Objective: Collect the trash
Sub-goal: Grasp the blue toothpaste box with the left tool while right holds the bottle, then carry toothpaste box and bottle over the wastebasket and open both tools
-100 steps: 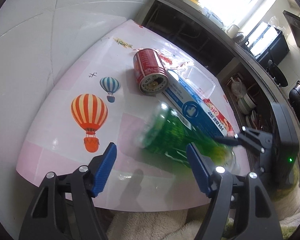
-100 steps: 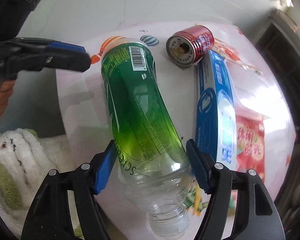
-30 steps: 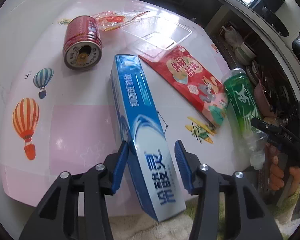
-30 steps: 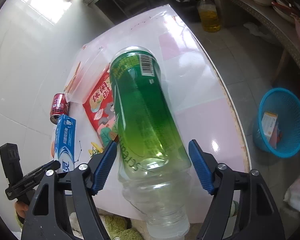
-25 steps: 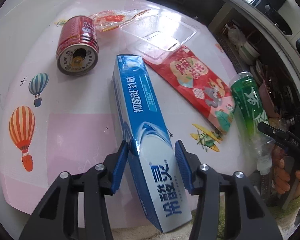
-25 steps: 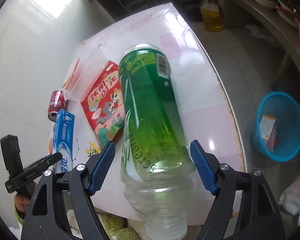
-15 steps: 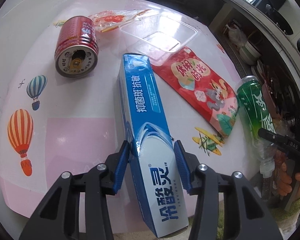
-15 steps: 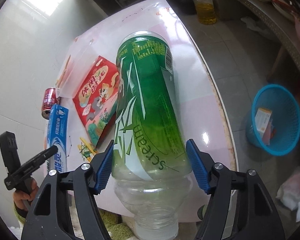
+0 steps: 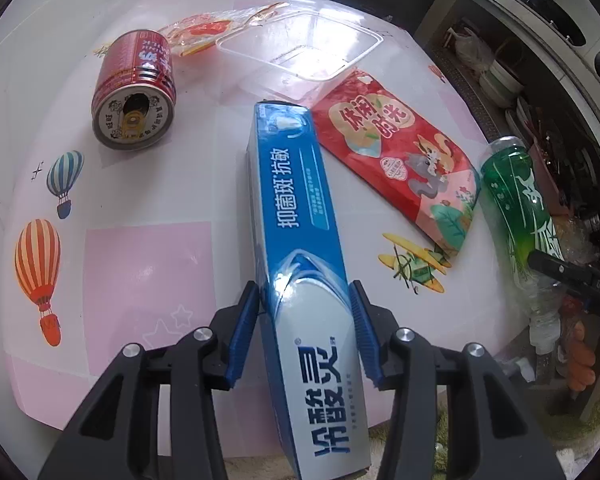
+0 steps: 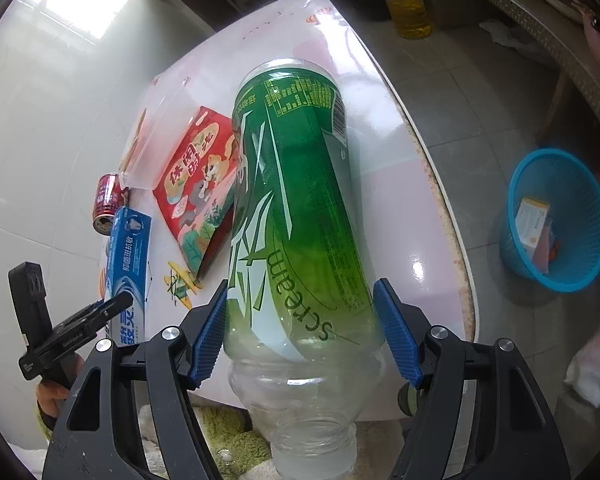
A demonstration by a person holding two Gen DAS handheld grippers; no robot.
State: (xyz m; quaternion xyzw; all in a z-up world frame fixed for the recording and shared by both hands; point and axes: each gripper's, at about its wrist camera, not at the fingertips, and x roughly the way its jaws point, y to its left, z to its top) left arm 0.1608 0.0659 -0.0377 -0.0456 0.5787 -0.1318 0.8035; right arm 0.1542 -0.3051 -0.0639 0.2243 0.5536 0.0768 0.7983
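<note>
My left gripper is shut on a blue toothpaste box, its pads against the box's two long sides near the white end. The box's far end rests by a red snack bag on the table. My right gripper holds a green plastic bottle above the table's right part, neck towards the camera. Its jaws are easing open slightly, and the pads still touch the bottle. A red can, a clear plastic tray and a clear wrapper lie further back.
A blue basket holding some packaging stands on the tiled floor right of the table. A bottle of yellow oil stands on the floor beyond the table. Shelves with dishes run along the right. A fluffy green and white rug lies below the near edge.
The toothpaste box's far end has swung right, towards the snack bag. The green bottle has rolled in the right gripper, its barcode now on the right side.
</note>
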